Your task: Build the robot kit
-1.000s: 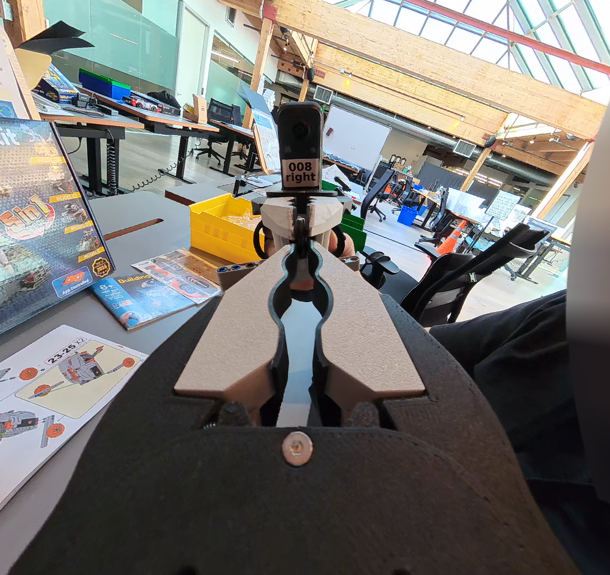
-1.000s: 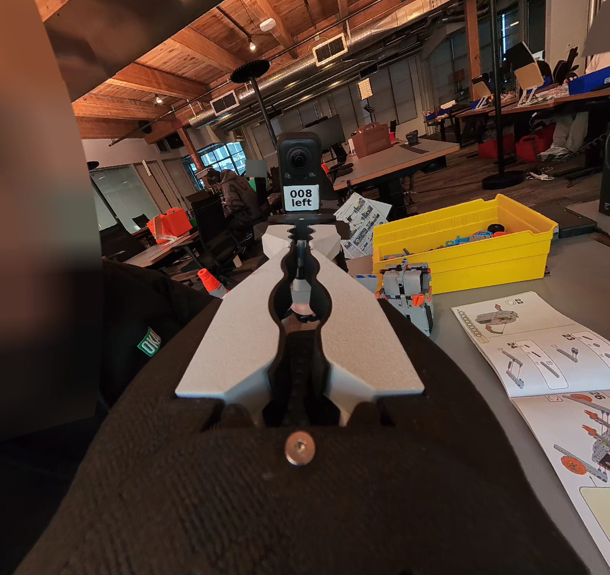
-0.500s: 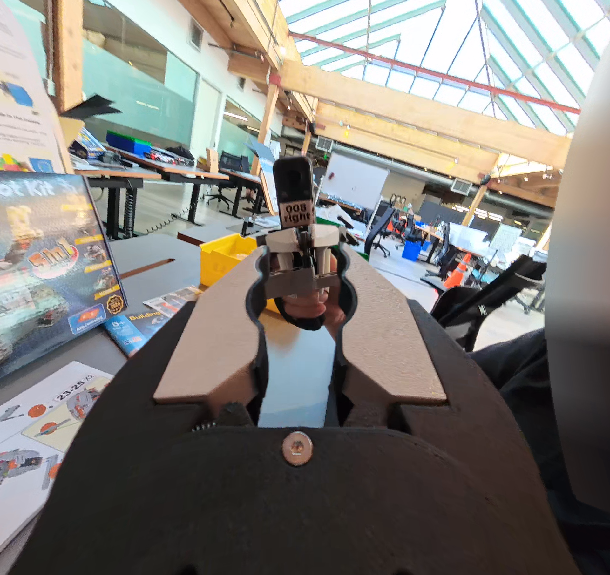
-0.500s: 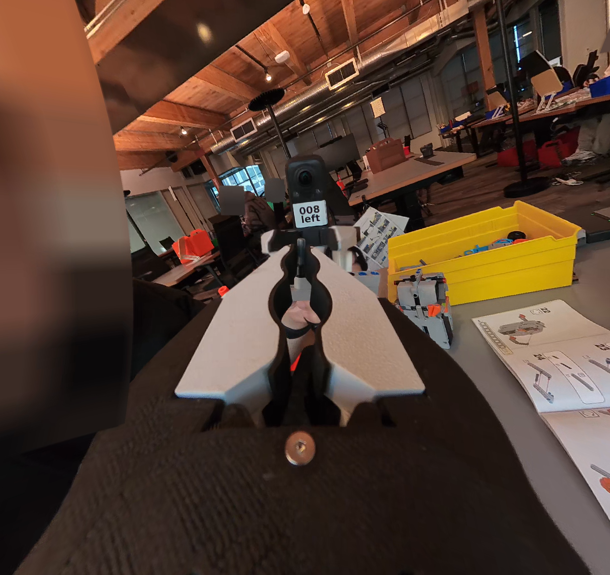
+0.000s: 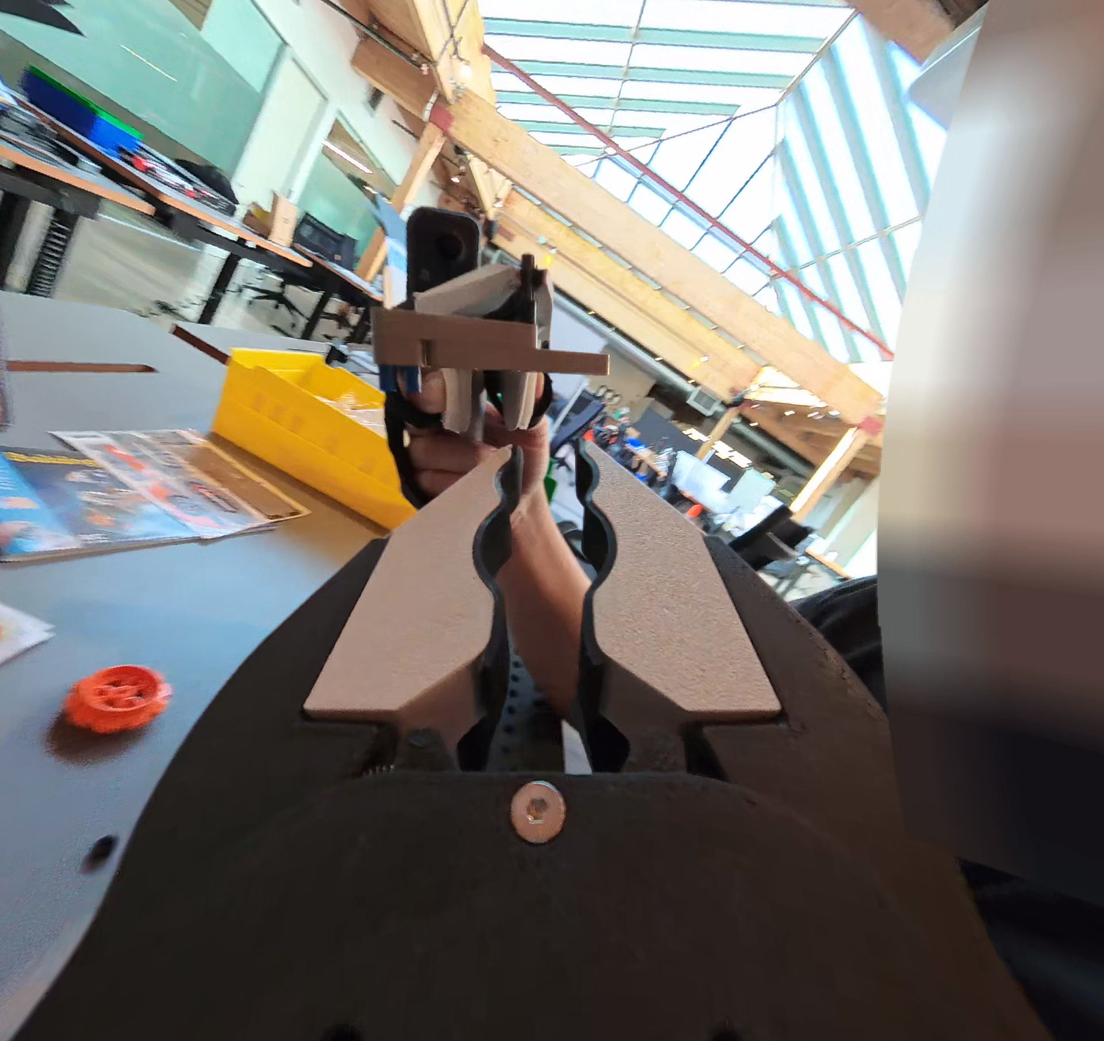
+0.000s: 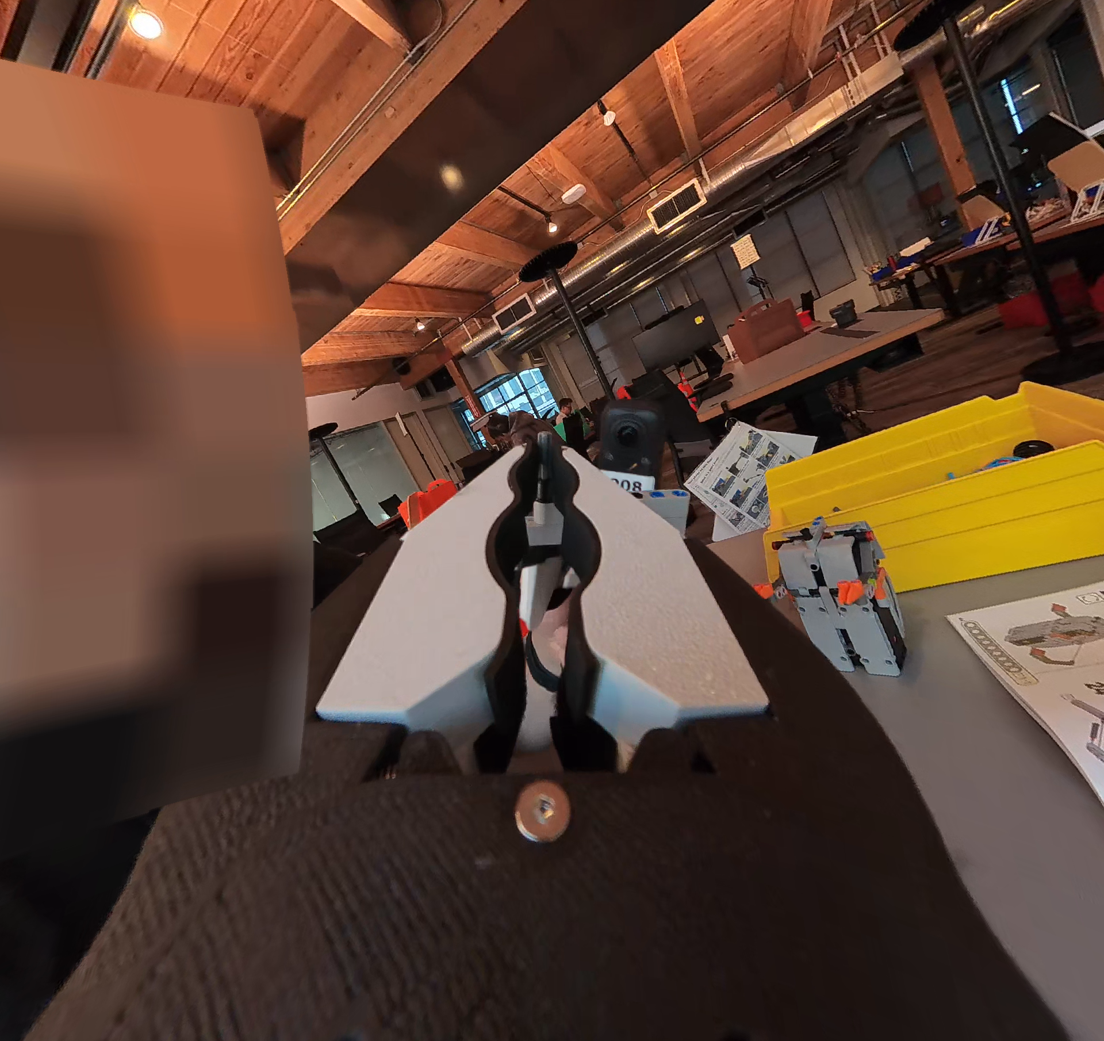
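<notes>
In the left wrist view my left gripper [image 5: 548, 455] is open and empty, with a forearm showing through the gap. Just beyond and above it, a hand holds my right gripper [image 5: 526, 295], which is turned sideways and shut on a long grey building-brick beam [image 5: 478, 346] with blue pins at its left end. In the right wrist view my right gripper [image 6: 540, 444] is shut, and part of the grey beam [image 6: 546, 525] shows between its fingers. The left gripper's camera [image 6: 630, 438] shows just behind its tips.
A grey table [image 5: 179, 606] carries a yellow parts bin [image 5: 299, 415], colour booklets [image 5: 149, 480] and an orange wheel [image 5: 116, 695]. The right wrist view shows the yellow bin [image 6: 932, 492], a grey brick model with orange parts [image 6: 836, 600] and an instruction sheet [image 6: 1045, 654].
My left gripper has opened, let go of the grey beam and drawn back and down. My right gripper has kept the beam and turned it sideways. Both views have tilted.
</notes>
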Demonstrator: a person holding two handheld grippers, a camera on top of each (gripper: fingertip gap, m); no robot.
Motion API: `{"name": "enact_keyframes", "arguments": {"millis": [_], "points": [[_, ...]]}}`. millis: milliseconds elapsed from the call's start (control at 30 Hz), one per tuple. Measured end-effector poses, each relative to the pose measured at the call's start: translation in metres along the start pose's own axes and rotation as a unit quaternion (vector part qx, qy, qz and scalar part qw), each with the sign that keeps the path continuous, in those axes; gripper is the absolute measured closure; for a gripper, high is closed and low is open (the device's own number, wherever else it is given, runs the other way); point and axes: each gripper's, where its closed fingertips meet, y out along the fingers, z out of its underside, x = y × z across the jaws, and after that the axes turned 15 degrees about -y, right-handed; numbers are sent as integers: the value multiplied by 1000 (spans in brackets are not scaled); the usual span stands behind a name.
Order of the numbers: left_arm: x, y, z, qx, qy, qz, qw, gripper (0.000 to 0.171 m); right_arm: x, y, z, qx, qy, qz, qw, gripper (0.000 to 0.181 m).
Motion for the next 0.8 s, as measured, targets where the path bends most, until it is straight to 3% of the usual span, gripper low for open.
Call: {"name": "enact_keyframes", "arguments": {"millis": [133,333,533,800], "points": [[3,7,-4,-36,-66,71,995,145,1,6,7,13,-16,-1,1000,179],[6,6,-20,-69,-155,166,971,143,0,13,17,32,-51,2,998,178],[22,6,-22,-58,-165,169,970,163,-3,6,19,13,-94,3,995,179],[38,-4,-26,-74,-152,158,973,166,-16,-6,30,-6,-78,-3,997,179]]}}
